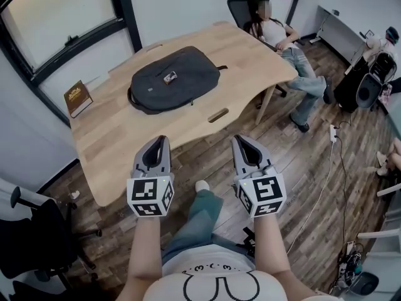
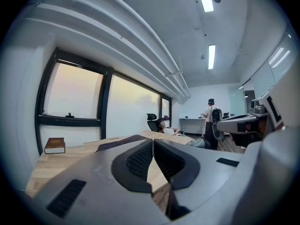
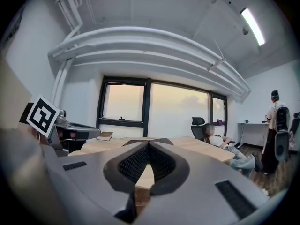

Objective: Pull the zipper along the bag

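Note:
A dark grey backpack (image 1: 173,78) lies flat in the middle of the wooden table (image 1: 113,143), with a small tag on its top face. Its zipper is too small to make out from here. My left gripper (image 1: 159,138) and my right gripper (image 1: 239,138) hang side by side in front of the table's near edge, over the floor and well short of the bag. Both are shut with nothing between their tips. In the left gripper view the left gripper (image 2: 153,140) shows closed tips; the right gripper (image 3: 148,143) looks the same in the right gripper view.
A brown book (image 1: 78,98) lies on the table's left end. A person sits in an office chair (image 1: 240,5) at the far right corner, legs stretched out. Another black chair (image 1: 31,237) stands at lower left. Cables and a power strip (image 1: 333,133) lie on the floor at right.

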`<state>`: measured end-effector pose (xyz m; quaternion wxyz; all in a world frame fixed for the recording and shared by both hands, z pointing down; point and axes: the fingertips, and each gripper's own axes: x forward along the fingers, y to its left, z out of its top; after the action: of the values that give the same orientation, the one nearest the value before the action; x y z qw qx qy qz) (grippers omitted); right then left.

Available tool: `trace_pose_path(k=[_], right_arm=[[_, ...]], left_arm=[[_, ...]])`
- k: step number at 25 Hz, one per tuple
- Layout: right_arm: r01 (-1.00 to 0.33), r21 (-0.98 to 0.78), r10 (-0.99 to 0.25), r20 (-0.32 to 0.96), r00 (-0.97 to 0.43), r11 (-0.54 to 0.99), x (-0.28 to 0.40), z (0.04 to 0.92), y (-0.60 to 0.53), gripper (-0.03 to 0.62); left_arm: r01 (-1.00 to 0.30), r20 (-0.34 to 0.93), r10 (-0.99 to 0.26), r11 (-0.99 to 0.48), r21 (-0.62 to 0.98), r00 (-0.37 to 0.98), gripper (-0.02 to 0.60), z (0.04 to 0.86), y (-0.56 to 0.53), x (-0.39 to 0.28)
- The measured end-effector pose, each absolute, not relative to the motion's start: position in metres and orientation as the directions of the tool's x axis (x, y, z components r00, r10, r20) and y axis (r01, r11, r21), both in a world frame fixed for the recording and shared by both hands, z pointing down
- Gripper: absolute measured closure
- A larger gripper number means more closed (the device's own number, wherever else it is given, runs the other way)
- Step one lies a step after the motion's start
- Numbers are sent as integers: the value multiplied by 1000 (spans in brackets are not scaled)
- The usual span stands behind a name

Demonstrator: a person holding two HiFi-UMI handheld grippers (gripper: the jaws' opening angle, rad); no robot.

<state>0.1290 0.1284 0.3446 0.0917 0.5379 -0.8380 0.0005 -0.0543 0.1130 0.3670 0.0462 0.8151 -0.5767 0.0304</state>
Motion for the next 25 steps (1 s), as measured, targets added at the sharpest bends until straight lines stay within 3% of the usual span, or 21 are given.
trace_pose_path(k=[12, 25], right_arm=[[-878, 142, -871, 275, -408, 457, 161, 372, -5, 543], [-840, 53, -782, 401, -478, 540, 145, 417, -159, 542]], left_arm=[[-945, 167, -933, -300, 129, 318, 559, 406, -20, -27], [-933, 284, -900, -266, 241, 330, 557, 466, -139, -20]])
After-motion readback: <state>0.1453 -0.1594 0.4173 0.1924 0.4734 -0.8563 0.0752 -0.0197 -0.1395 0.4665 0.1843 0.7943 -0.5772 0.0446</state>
